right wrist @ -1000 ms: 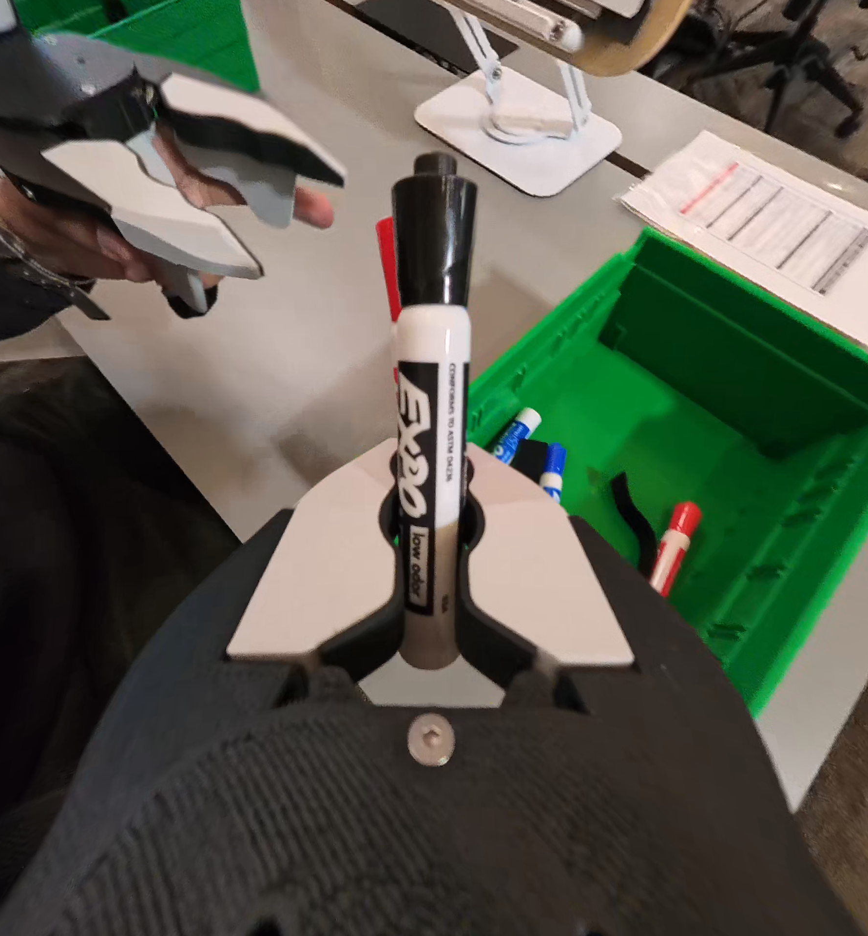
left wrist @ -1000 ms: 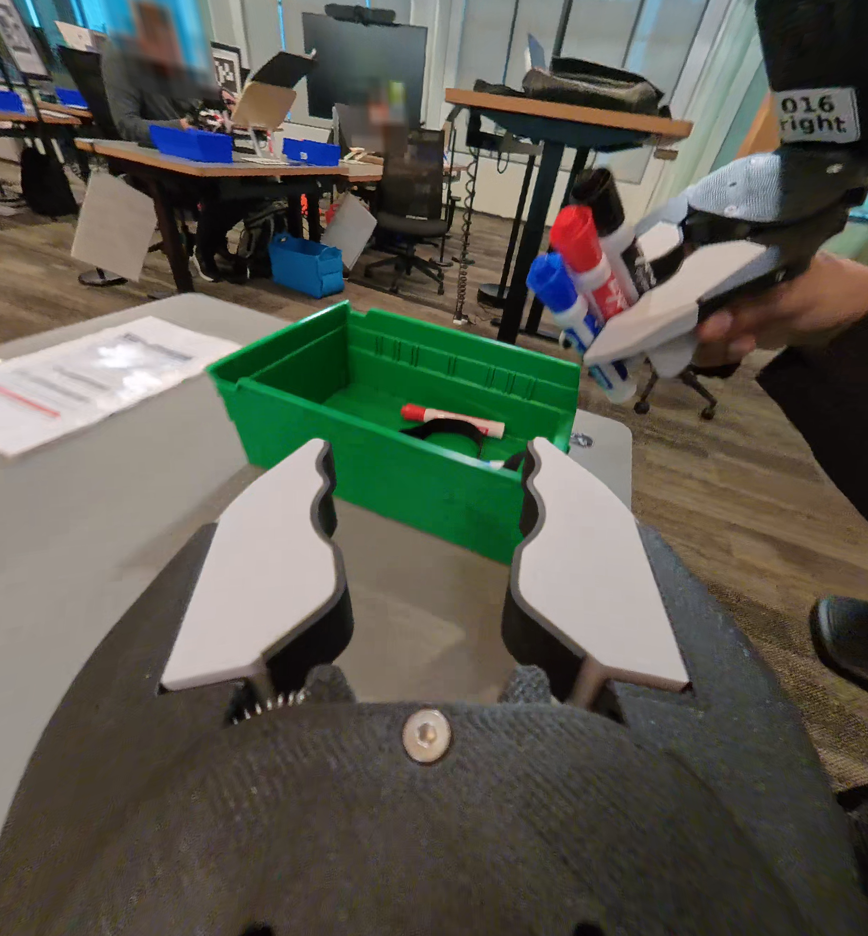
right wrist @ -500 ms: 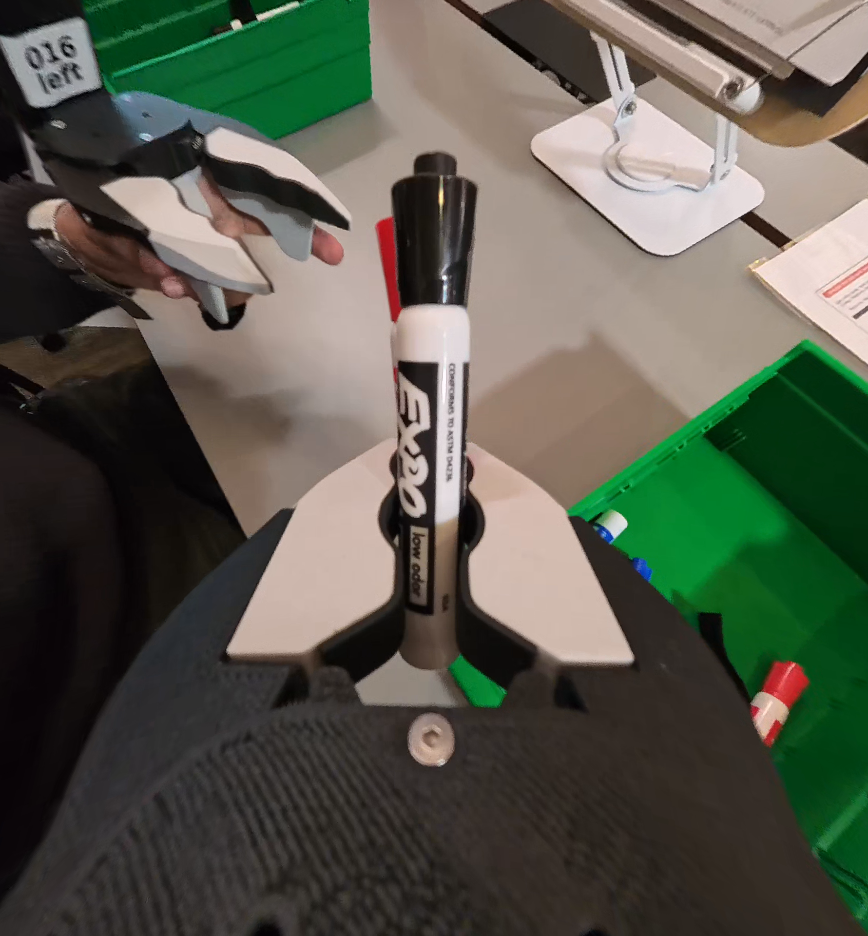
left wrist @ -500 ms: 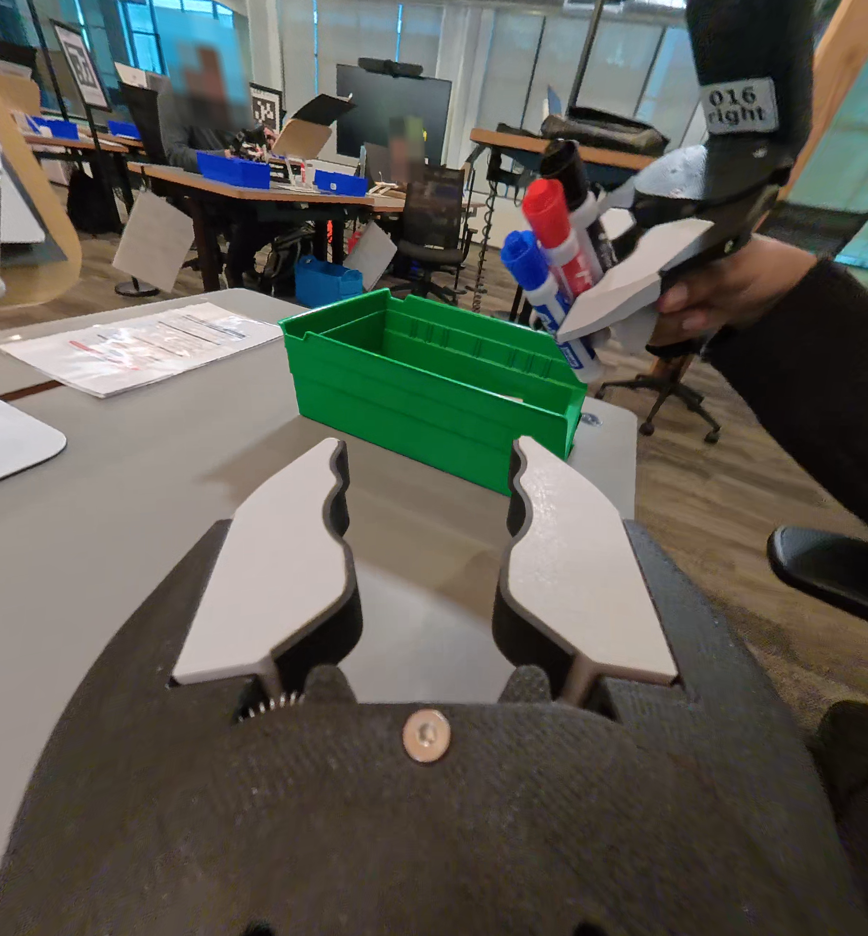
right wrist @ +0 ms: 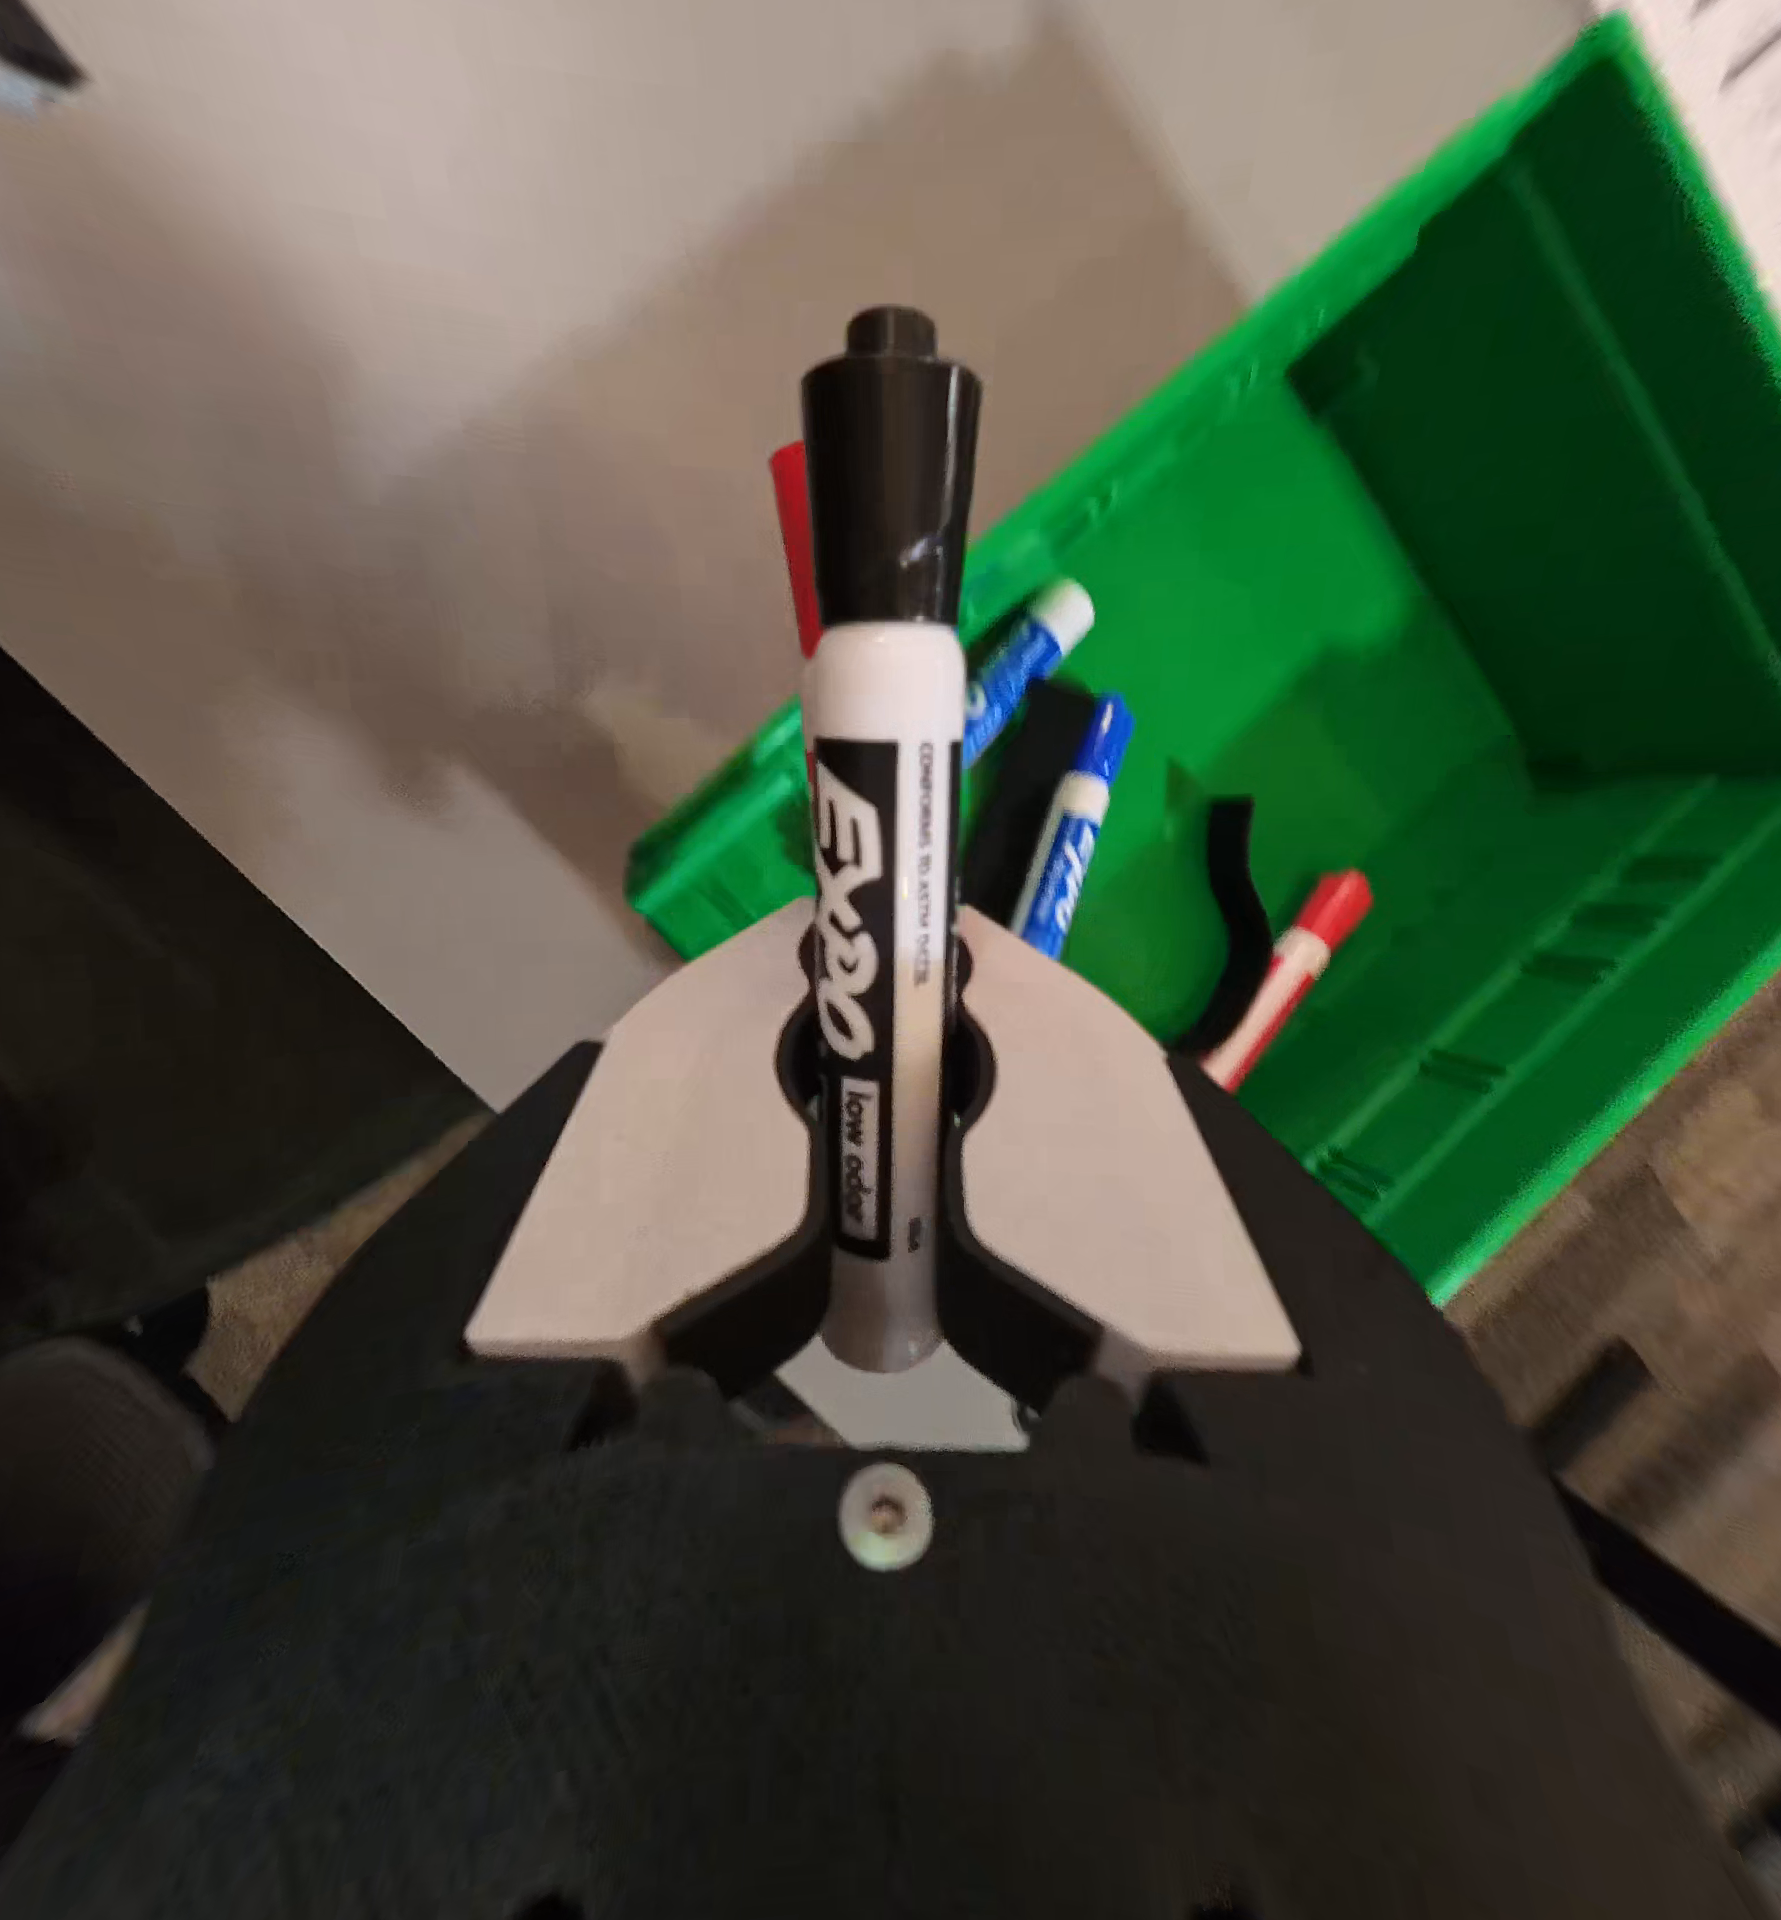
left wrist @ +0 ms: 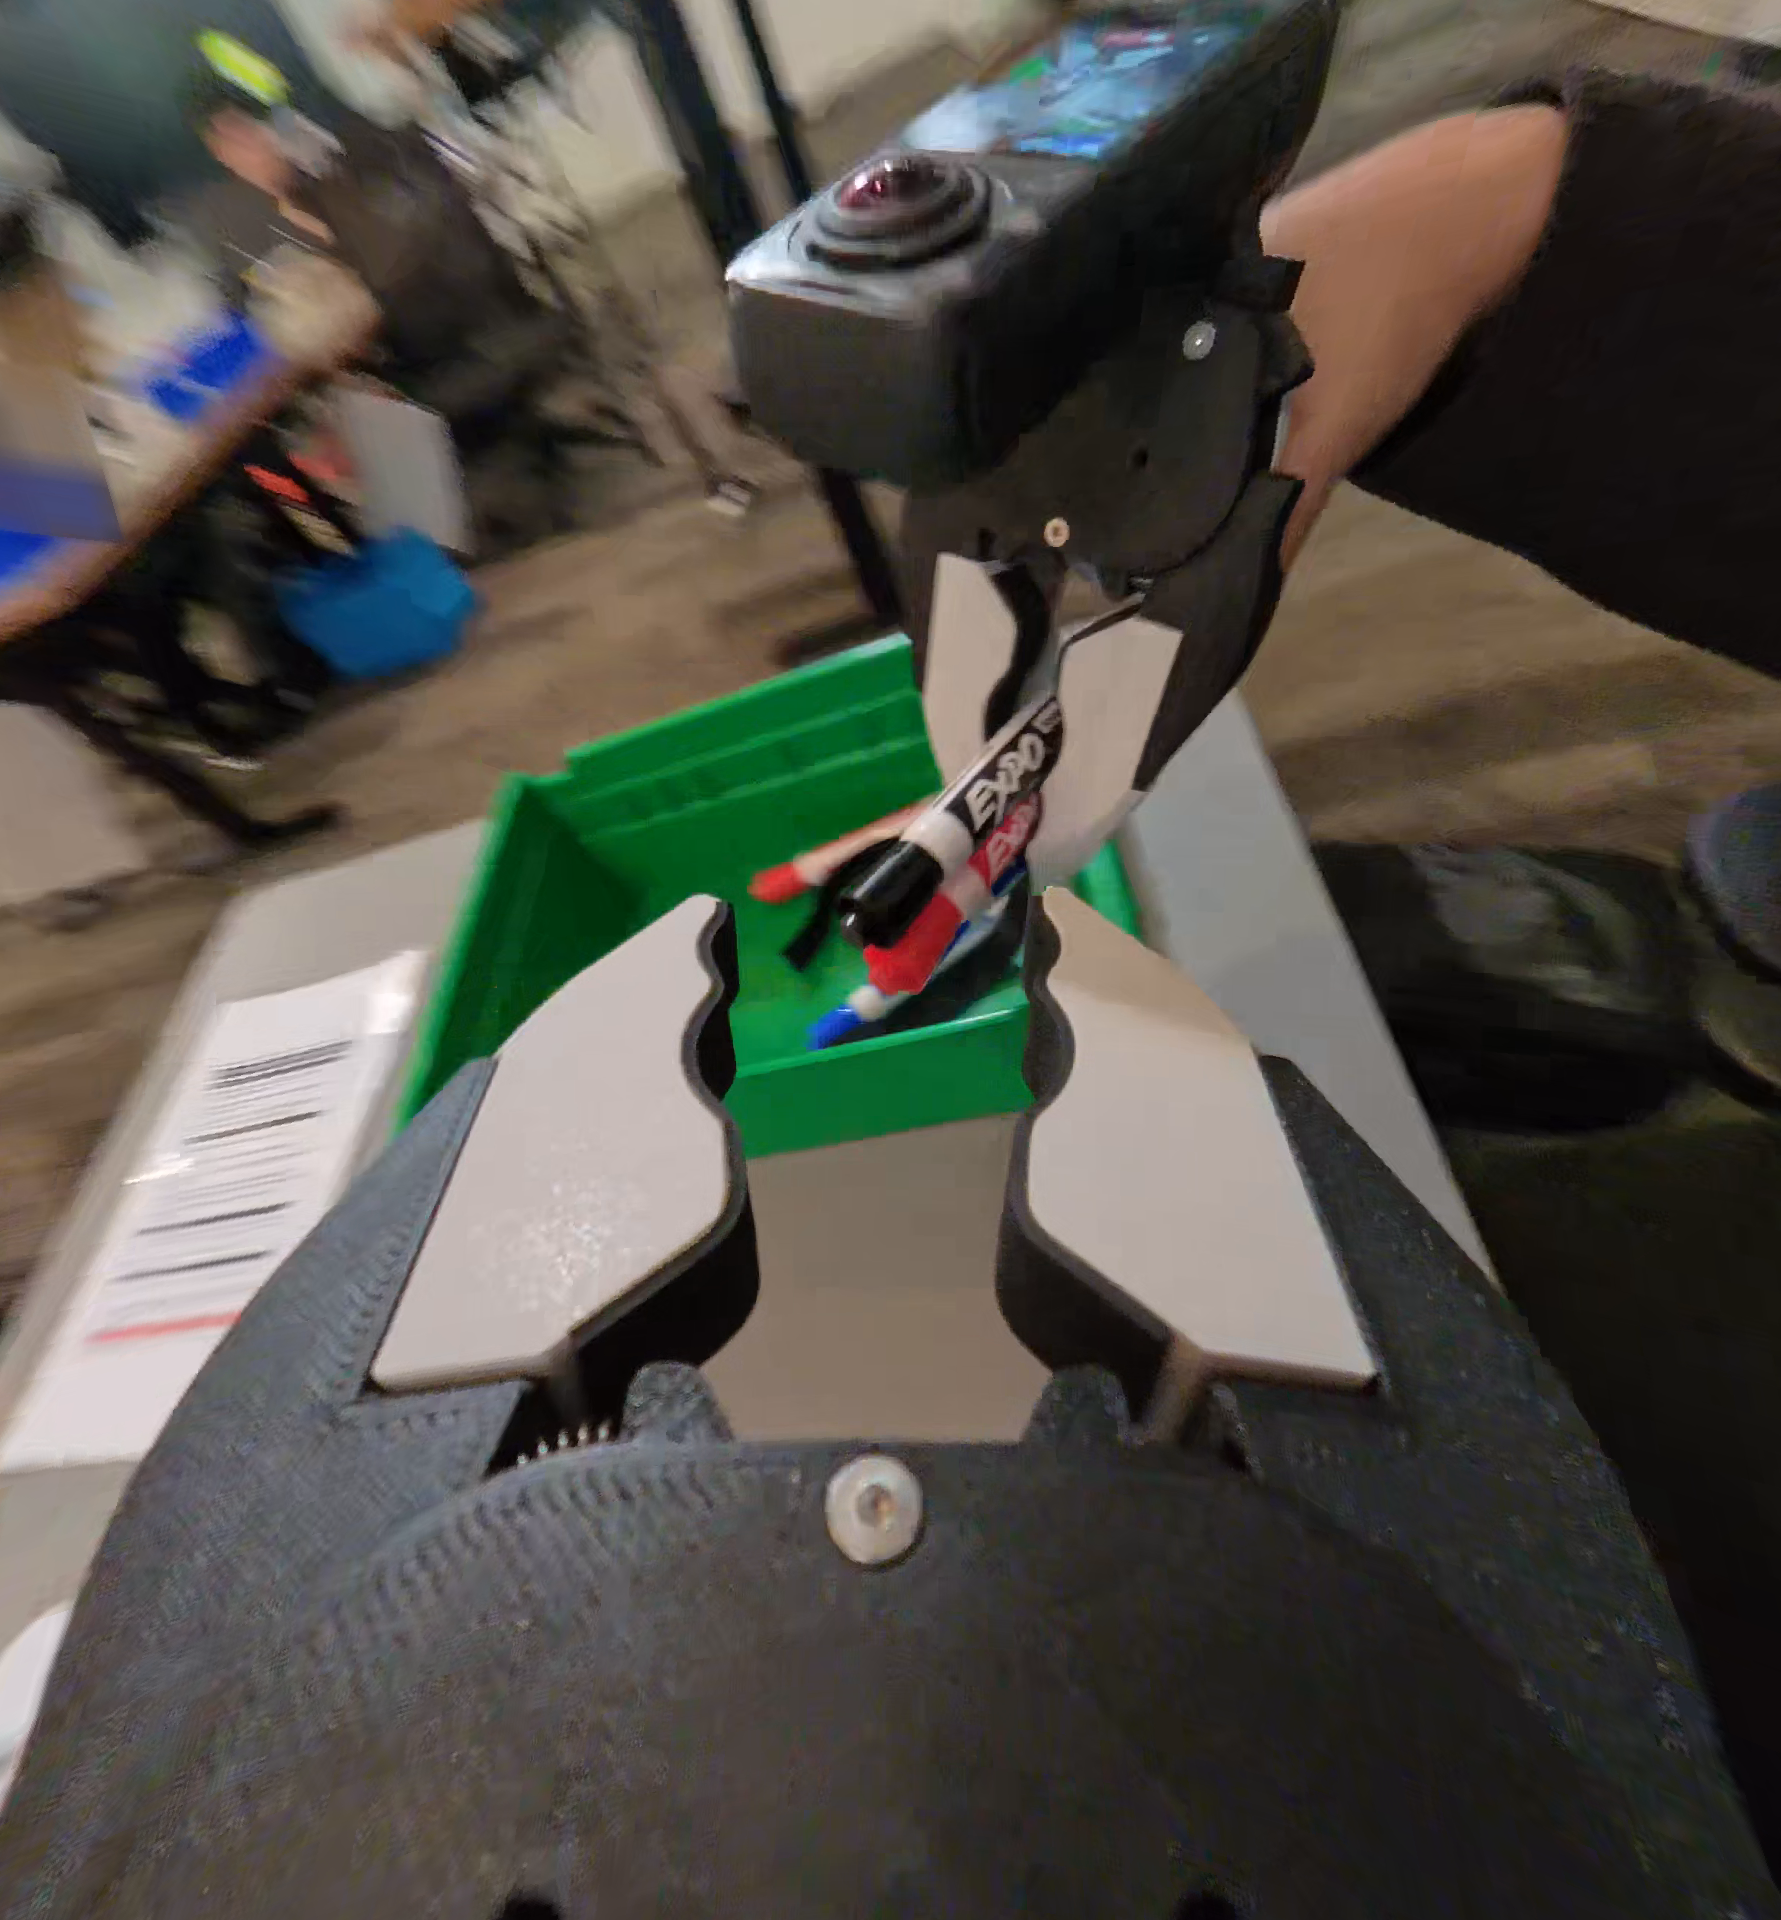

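We see the right gripper (right wrist: 884,997) clamped on a black marker (right wrist: 884,727), cap forward, above the green bin (right wrist: 1488,623). The left gripper (left wrist: 878,977) stands apart, empty, near the bin.

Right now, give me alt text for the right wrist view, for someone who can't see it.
The right tool is shut on a black marker, with a red marker partly hidden behind it. Beyond, a green bin on a grey table holds two blue markers, a red marker and a black strap.
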Motion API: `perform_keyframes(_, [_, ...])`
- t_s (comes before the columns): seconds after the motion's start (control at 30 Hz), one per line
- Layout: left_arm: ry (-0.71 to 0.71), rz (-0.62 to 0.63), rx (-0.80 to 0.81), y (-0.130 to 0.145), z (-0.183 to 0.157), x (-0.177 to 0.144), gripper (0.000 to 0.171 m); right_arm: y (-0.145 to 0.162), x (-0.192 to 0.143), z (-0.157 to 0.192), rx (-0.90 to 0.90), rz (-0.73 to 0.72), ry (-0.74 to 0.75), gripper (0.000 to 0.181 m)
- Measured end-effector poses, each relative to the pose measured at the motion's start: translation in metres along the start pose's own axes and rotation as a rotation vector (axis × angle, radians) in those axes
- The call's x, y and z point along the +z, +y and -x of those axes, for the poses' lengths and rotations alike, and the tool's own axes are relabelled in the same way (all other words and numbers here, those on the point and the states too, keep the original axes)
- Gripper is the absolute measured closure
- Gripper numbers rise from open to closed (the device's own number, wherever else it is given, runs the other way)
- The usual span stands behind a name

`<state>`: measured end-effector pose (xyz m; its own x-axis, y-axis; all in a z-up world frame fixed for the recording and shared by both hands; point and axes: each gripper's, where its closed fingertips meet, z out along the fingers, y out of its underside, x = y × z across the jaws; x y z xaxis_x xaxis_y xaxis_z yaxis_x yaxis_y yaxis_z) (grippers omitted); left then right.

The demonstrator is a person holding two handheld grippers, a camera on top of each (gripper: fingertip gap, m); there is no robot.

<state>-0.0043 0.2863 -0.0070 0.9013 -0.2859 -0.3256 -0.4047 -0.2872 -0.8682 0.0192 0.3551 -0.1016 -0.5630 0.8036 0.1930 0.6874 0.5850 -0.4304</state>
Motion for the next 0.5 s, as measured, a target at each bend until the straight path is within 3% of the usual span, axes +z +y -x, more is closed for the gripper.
perform_keyframes(0.07, [0.193, 0.131, -0.018, 0.006, -0.008, 0.022, 0.114, 0.011, 0.002, 0.002, -0.011, 0.018, -0.010, 0.163])
perform_keyframes(0.13, [0.283, 0.261, 0.012, 0.017, -0.010, 0.042, 0.112, 0.012, 0.001, 0.001, 0.012, -0.017, -0.042, 0.163])
perform_keyframes(0.27, [0.309, 0.325, 0.067, 0.020, -0.007, 0.078, 0.122, 0.022, 0.003, -0.007, 0.034, -0.024, -0.074, 0.163])
perform_keyframes(0.4, [0.352, 0.406, 0.106, 0.029, -0.009, 0.100, 0.148, 0.030, 0.006, -0.016, 0.041, -0.015, -0.095, 0.163])
perform_keyframes(0.5, [0.390, 0.418, 0.103, 0.029, -0.010, 0.107, 0.150, 0.036, 0.007, -0.021, 0.045, -0.021, -0.104, 0.163])
